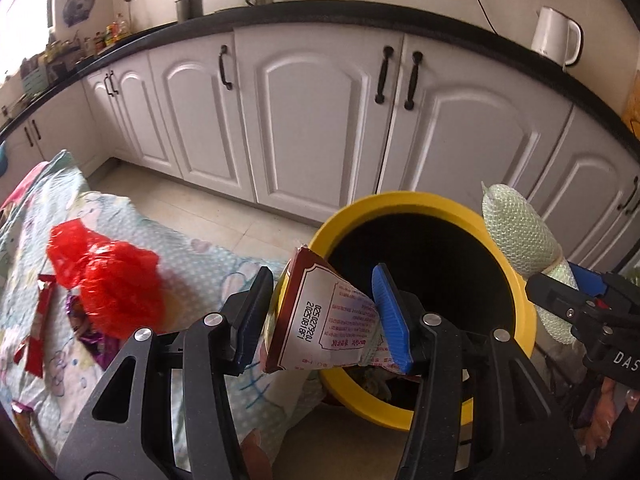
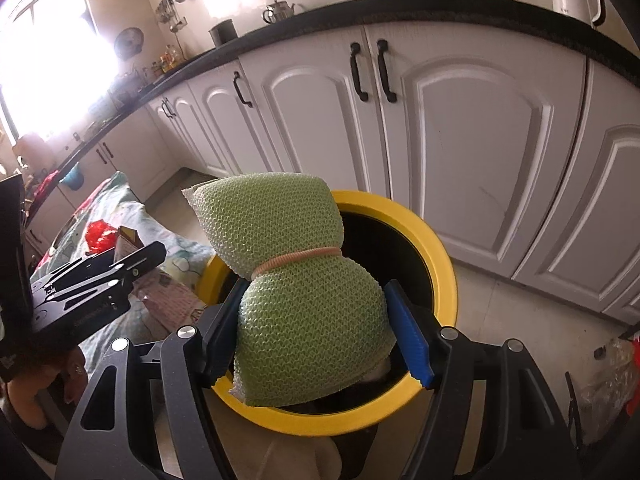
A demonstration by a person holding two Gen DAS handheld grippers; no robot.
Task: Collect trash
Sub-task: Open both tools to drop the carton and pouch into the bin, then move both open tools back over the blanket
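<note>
My left gripper (image 1: 320, 316) is shut on a crumpled red-and-white food packet (image 1: 320, 316), held at the left rim of the yellow bin (image 1: 524, 316). My right gripper (image 2: 316, 320) is shut on a green foam mesh roll (image 2: 304, 312) tied with a rubber band, held over the bin's dark opening (image 2: 444, 264). The roll also shows at the right of the left wrist view (image 1: 516, 236). The left gripper shows at the left of the right wrist view (image 2: 100, 280). A red plastic bag (image 1: 108, 272) and wrappers (image 1: 40, 320) lie on the patterned cloth (image 1: 200, 256).
White kitchen cabinets (image 1: 312, 120) with black handles stand behind the bin under a dark counter. A white kettle (image 1: 556, 36) sits on the counter. A clear plastic bag (image 2: 608, 376) lies on the tiled floor at the right.
</note>
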